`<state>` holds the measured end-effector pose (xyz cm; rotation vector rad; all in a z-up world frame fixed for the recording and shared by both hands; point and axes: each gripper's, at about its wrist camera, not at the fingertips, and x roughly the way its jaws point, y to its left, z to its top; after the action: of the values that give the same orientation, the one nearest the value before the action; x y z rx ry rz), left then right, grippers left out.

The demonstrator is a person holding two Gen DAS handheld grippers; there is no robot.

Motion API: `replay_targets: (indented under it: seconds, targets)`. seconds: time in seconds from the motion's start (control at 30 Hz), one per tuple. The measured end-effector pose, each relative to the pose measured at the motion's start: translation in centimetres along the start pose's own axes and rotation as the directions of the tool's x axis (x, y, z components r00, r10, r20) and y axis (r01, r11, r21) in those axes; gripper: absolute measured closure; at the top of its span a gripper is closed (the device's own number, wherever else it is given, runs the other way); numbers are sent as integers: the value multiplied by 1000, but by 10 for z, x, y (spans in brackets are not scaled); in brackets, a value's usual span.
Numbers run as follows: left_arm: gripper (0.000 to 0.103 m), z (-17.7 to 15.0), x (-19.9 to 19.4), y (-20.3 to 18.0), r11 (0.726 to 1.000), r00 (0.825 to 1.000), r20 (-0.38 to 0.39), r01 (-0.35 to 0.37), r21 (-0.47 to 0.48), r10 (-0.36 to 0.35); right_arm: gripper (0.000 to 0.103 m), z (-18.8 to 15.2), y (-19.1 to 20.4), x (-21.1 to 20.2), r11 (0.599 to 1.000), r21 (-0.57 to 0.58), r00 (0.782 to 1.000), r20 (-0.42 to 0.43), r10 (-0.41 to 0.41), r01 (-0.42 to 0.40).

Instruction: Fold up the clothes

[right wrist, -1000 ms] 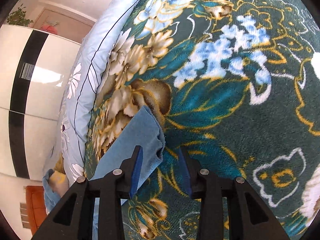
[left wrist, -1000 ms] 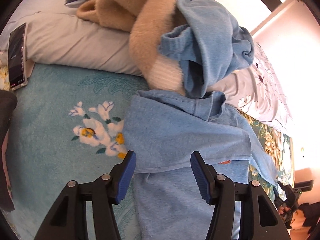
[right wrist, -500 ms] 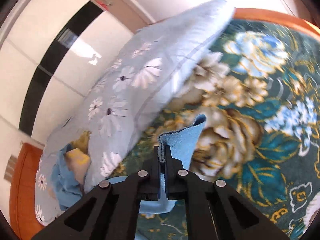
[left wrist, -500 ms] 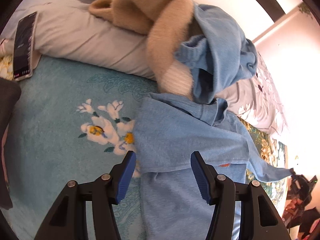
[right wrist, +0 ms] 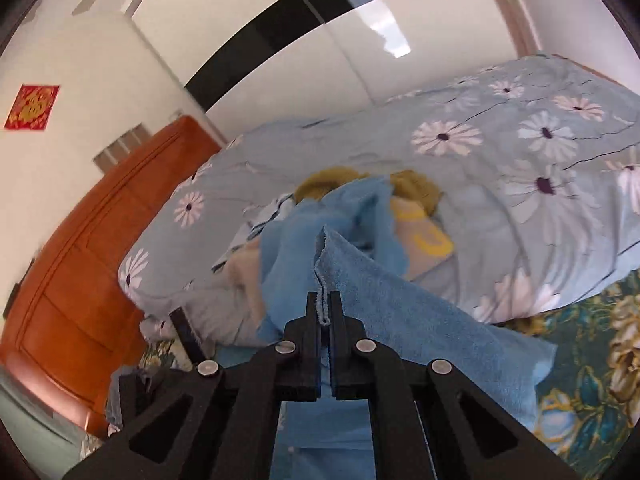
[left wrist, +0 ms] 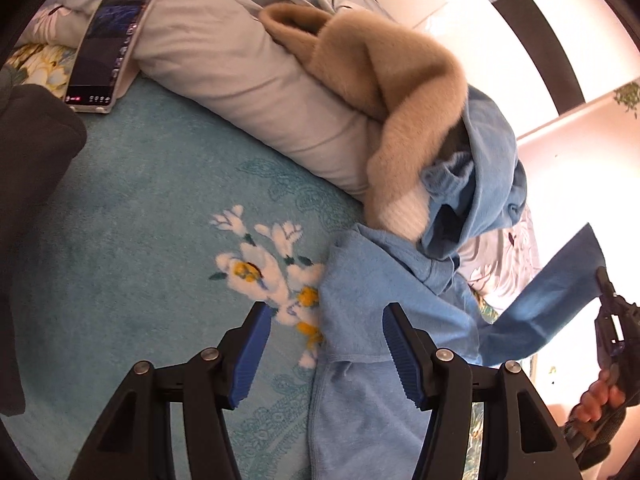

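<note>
A light blue top point(left wrist: 372, 312) lies on the teal floral blanket point(left wrist: 140, 220). My left gripper point(left wrist: 324, 344) is open and empty, hovering over the top's left shoulder edge. My right gripper point(right wrist: 325, 312) is shut on the cuff of the top's blue sleeve point(right wrist: 400, 312) and holds it lifted off the bed. In the left wrist view the raised sleeve point(left wrist: 552, 292) stretches up to the right gripper point(left wrist: 612, 320) at the right edge.
A pile of clothes, a tan fleece point(left wrist: 392, 80) and a blue garment point(left wrist: 488, 184), rests on a grey pillow point(left wrist: 224, 60). A phone point(left wrist: 112, 36) lies on the pillow. A daisy-print duvet point(right wrist: 500, 184) and an orange headboard point(right wrist: 92, 240) stand behind.
My right gripper closed on the sleeve cuff and lifted it up off the bed toward the pile. My left gripper drifted left, staying open.
</note>
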<state>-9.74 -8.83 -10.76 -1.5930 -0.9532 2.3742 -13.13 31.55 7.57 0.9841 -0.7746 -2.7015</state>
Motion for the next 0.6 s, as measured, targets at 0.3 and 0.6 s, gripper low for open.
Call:
replay_targets:
  seconds: [0.3, 0.6]
  targets:
    - [40, 3, 5, 36, 996, 1000, -2, 12, -92, -12, 100, -95, 57, 139, 991, -136, 955, -293, -46, 6]
    - [40, 0, 26, 42, 995, 999, -51, 13, -100, -18, 100, -149, 50, 186, 987, -162, 884, -457, -95, 22]
